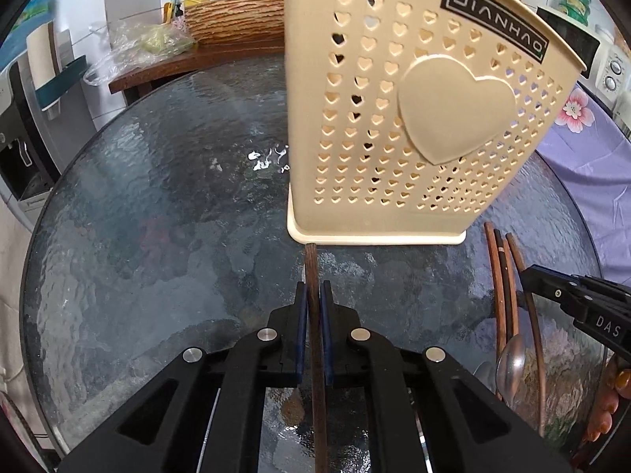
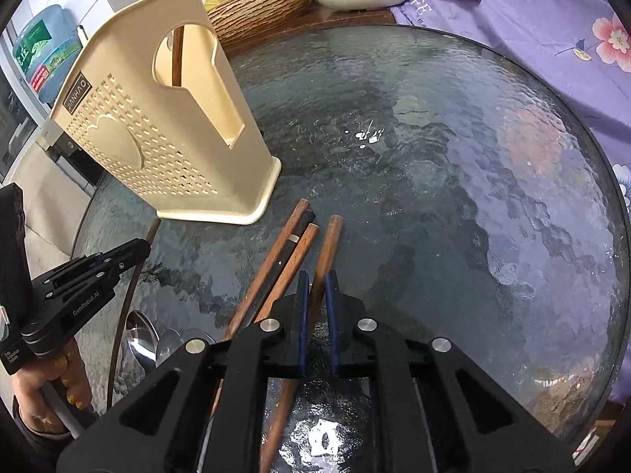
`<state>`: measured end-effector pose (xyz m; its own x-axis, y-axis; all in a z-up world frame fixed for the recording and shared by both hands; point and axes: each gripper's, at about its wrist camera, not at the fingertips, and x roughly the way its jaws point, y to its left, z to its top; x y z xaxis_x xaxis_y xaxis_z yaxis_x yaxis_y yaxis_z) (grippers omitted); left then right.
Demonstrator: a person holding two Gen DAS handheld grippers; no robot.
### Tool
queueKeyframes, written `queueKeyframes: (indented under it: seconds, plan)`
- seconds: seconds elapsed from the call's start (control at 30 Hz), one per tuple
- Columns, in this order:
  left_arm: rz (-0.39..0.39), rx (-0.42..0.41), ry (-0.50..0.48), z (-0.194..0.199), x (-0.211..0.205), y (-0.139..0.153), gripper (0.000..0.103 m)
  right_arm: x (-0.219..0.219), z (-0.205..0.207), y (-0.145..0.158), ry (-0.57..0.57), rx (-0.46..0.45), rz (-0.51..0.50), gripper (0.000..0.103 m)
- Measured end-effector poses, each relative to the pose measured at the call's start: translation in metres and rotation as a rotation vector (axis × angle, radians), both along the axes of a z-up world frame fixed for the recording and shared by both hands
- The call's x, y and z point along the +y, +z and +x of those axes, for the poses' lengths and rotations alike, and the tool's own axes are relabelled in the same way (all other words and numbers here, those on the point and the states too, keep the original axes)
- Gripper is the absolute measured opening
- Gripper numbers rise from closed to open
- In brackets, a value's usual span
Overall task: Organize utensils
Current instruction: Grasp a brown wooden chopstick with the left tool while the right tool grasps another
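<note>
**Both tongs around wooden handles beside the cream holder**

The left tongs [image 1: 314, 287] are clenched on a thin dark-brown wooden utensil handle [image 1: 315, 339], whose long axis runs straight ahead along the fingers, its far tip almost touching the base of the cream plastic heart-perforated utensil holder [image 1: 394, 118]. The holder stands upright on the round textured-glass counter [image 1: 157, 197], and one brown wooden handle [image 2: 178, 53] rises out of its top opening, visible through the side cut-out.

The right tongs [image 2: 316, 287] straddle a reddish-brown wooden utensil handle [image 2: 329, 244] lying flat on the counter, pointing away and slightly to the right; a narrow gap shows beside it, so I cannot tell whether the grip is firm. Just left of it lie two more brown wooden handles [image 2: 276, 252] with a black handle between them, all angled the same way, near the holder's base. Steel spoon bowls [image 2: 140, 335] rest at the counter's near edge
</note>
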<state>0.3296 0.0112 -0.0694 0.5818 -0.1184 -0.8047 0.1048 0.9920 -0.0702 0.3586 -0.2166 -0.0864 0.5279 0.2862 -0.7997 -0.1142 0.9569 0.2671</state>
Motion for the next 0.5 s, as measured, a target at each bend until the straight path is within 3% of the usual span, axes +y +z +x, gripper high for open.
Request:
queueKeyframes:
  seconds: [0.17, 0.37, 0.5]
  plan:
    - [-0.015, -0.012, -0.001, -0.001, 0.001, 0.0044, 0.006, 0.0001, -0.0041, 0.0022, -0.002, -0.02, -0.004, 0.001]
    - [-0.013, -0.021, 0.0, -0.0049, -0.0009, 0.007, 0.006, -0.0018, -0.0045, 0.0043, -0.008, -0.021, 0.003, 0.001]
    - [-0.007, -0.014, -0.001, -0.0066, -0.0006, 0.0043, 0.006, 0.0048, -0.0087, 0.0078, 0.002, -0.046, -0.059, 0.002]
